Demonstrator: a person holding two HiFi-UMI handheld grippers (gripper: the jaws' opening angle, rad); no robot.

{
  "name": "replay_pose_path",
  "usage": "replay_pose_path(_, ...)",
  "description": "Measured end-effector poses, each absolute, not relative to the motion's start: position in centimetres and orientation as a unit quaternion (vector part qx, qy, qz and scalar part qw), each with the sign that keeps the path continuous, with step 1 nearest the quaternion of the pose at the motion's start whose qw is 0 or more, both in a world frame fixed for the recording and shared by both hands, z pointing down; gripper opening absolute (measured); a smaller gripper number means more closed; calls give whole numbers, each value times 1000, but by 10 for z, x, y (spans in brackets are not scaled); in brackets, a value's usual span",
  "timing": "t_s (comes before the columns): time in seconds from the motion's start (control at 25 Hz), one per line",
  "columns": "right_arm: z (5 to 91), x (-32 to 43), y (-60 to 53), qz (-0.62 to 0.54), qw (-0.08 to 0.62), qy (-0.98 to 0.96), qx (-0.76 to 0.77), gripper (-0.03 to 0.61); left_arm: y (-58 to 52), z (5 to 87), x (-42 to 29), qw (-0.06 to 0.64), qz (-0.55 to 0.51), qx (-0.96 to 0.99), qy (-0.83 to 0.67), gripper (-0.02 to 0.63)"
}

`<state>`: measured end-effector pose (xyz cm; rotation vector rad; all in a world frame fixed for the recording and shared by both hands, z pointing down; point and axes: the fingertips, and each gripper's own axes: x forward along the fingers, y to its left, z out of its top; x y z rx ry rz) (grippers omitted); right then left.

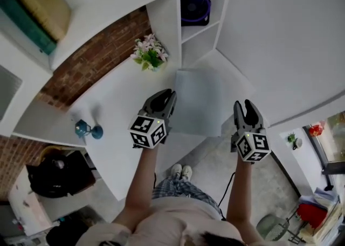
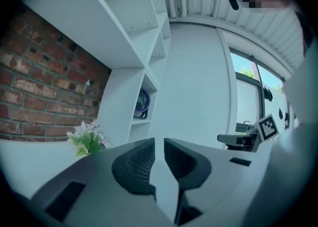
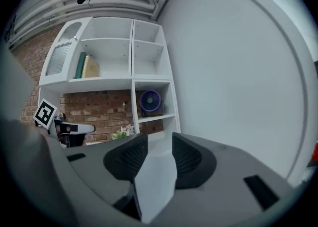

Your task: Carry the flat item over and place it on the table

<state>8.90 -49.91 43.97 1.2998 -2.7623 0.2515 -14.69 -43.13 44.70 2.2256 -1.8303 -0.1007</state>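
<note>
The flat item is a pale grey-white sheet [image 1: 199, 102], held level above the white table [image 1: 113, 94] and the floor beyond its edge. My left gripper [image 1: 164, 95] grips its left edge and my right gripper [image 1: 247, 105] its right edge. In the left gripper view the sheet [image 2: 166, 191] runs edge-on between the dark ribbed pads of the left gripper [image 2: 159, 144]. The right gripper view shows the sheet [image 3: 156, 176] pinched the same way in the right gripper [image 3: 160, 141]. Each gripper is shut on the sheet.
A flower pot [image 1: 150, 54] stands at the table's far corner by a white shelf unit holding a purple fan [image 1: 194, 7]. A small blue object [image 1: 86, 129] sits on the table's left side. Books [image 1: 38, 11] lie on an upper shelf. A brick wall [image 1: 97, 56] backs the table.
</note>
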Motion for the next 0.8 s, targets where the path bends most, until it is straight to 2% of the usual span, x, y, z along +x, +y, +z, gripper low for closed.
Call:
replay_pose_path(0.08, 426, 99, -488, 64, 30, -897, 436, 129, -420, 434, -143, 112, -39, 768, -629, 64)
replay_pose_path(0.28, 401, 125, -464, 36, 4, -886, 463, 57, -392, 409, -136, 69, -47, 769, -634, 42)
replay_pose_path(0.52, 385, 148, -443, 20, -14, -874, 486, 21, -370, 392, -130, 48, -56, 765, -639, 29)
replay_pose_path(0.8, 387, 166, -425, 1, 1, -865, 503, 17, -358, 388, -124, 47, -53, 765, -640, 28)
